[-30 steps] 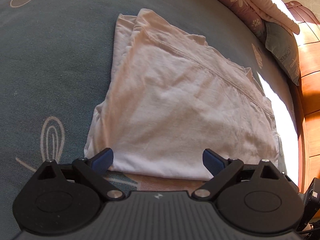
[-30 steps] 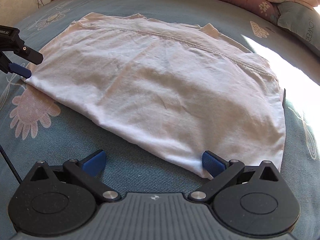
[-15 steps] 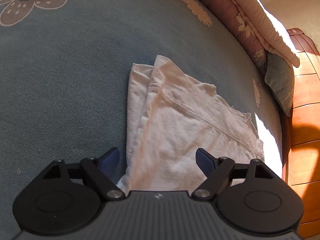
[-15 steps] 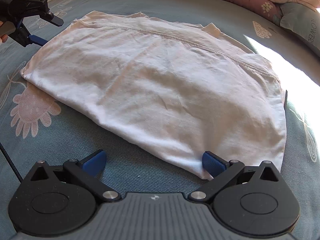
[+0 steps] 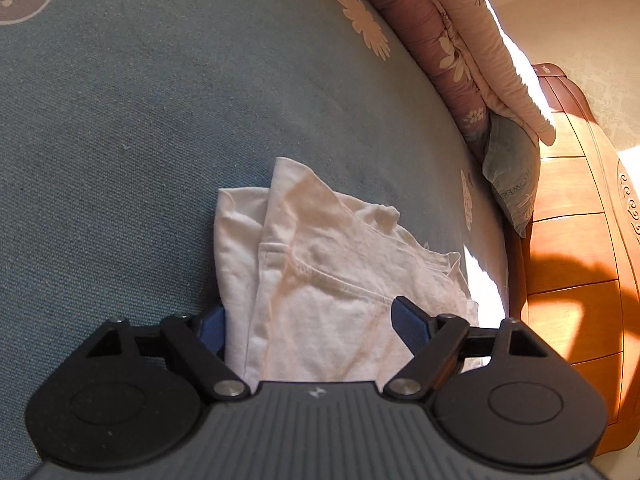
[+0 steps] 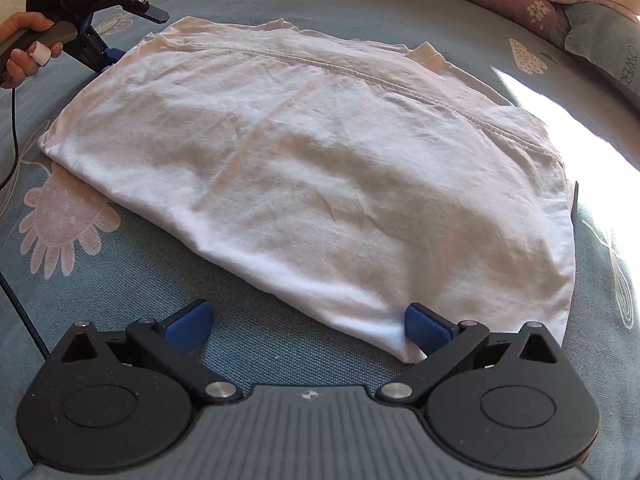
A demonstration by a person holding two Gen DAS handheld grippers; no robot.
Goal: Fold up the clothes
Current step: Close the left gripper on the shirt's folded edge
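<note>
Left wrist view: bare blue-green bedspread (image 5: 120, 140) stretches away to the left and ahead, while stacked quilts (image 5: 452, 44) and a pillow (image 5: 510, 168) line the right edge against the wooden bed frame (image 5: 572, 240). The white shirt (image 5: 320, 280) lies bunched in layered folds, a stitched seam running across it. The left gripper (image 5: 310, 324) has its fingers spread wide, the shirt's corner lying between them and touching the left pad.

Right wrist view: the shirt (image 6: 312, 160) lies flat and broad on the bed, lightly creased, sunlight along its right side. The right gripper (image 6: 308, 326) has its fingers wide apart; the right pad touches the shirt's near corner, nothing clamped. The left gripper (image 6: 112, 54) sits at the far-left corner.
</note>
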